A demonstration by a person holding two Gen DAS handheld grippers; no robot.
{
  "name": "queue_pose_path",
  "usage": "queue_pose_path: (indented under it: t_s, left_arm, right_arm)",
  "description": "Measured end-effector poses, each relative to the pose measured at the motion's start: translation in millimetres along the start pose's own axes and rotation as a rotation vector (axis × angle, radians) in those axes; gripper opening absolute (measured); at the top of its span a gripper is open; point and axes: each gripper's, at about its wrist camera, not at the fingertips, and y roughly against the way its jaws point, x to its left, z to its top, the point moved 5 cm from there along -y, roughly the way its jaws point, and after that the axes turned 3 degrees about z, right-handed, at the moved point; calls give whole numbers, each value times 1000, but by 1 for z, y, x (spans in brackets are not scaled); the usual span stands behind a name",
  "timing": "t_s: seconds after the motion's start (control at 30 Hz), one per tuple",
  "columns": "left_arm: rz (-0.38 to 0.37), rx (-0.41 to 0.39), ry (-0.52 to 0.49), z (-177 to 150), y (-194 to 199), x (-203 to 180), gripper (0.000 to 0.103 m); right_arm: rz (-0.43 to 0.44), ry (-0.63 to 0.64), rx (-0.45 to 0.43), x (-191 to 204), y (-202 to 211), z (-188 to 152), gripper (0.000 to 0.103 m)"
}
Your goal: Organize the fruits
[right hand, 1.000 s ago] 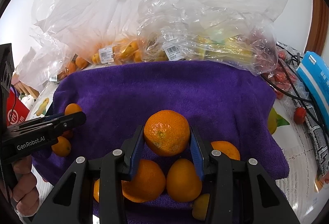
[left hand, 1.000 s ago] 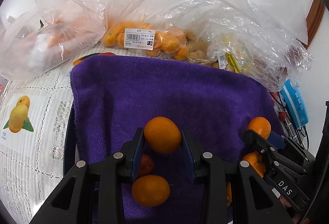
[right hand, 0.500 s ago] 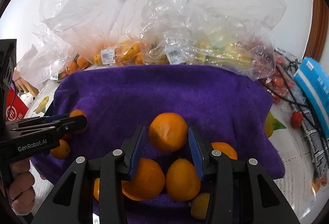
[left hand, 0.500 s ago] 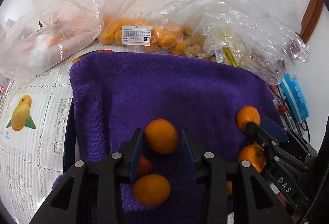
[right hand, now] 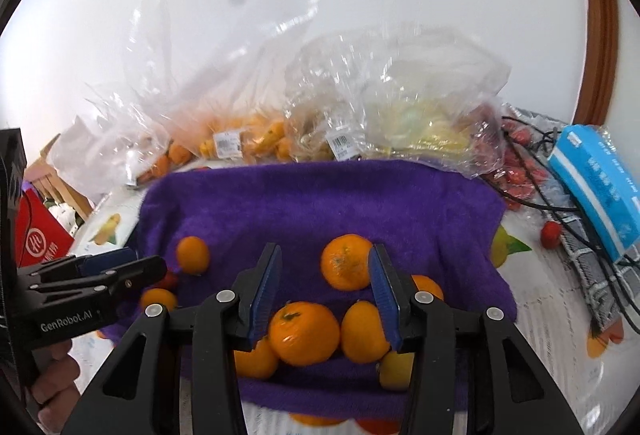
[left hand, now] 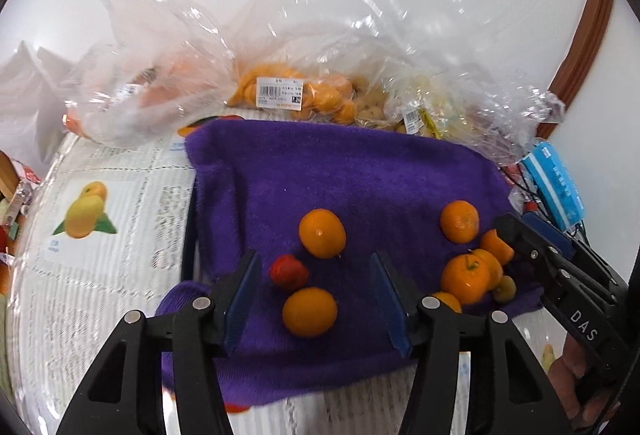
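Note:
A purple towel [left hand: 360, 175] [right hand: 320, 203] lies on the table with several oranges on it. My left gripper [left hand: 316, 295] is open and empty. An orange [left hand: 322, 233] lies just beyond its fingertips, with a small red fruit [left hand: 289, 272] and another orange [left hand: 309, 311] between its fingers on the towel. My right gripper [right hand: 325, 291] is open and empty. An orange [right hand: 346, 261] lies on the towel by its right fingertip, with a cluster of oranges [right hand: 304, 333] below. The right gripper also shows in the left wrist view [left hand: 520, 235], the left gripper in the right wrist view [right hand: 132, 267].
Clear plastic bags of fruit [left hand: 288, 95] [right hand: 256, 139] stand behind the towel against the wall. A blue pack [right hand: 596, 183] and black cables [right hand: 560, 195] lie at the right. A red box [right hand: 40, 239] stands at the left. The tablecloth [left hand: 100, 235] has fruit prints.
Both grippers have opened and let go of their oranges, which now lie on the towel. Both grippers have pulled back and up.

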Motion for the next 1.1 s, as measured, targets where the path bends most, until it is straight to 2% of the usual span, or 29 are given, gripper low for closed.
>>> queue_pose_path:
  t_s: [0.23, 0.63, 0.83, 1.0, 1.1]
  left_arm:
    - [-12, -43, -7, -23, 43, 2, 59]
    - [-6, -124, -67, -65, 108, -5, 71]
    - [-1, -167, -90, -87, 135, -9, 75]
    - [15, -189, -99, -100, 149, -10, 76]
    - [29, -208, -105, -107, 158, -11, 77]
  right_arm:
    - [-59, -4, -34, 18, 49, -5, 55]
    - [-106, -64, -36, 35, 125, -40, 55]
    - [-136, -41, -102, 46, 164, -61, 78]
    - [-134, -26, -139, 50, 187, -73, 90]
    - [-143, -28, -139, 49, 194, -81, 91]
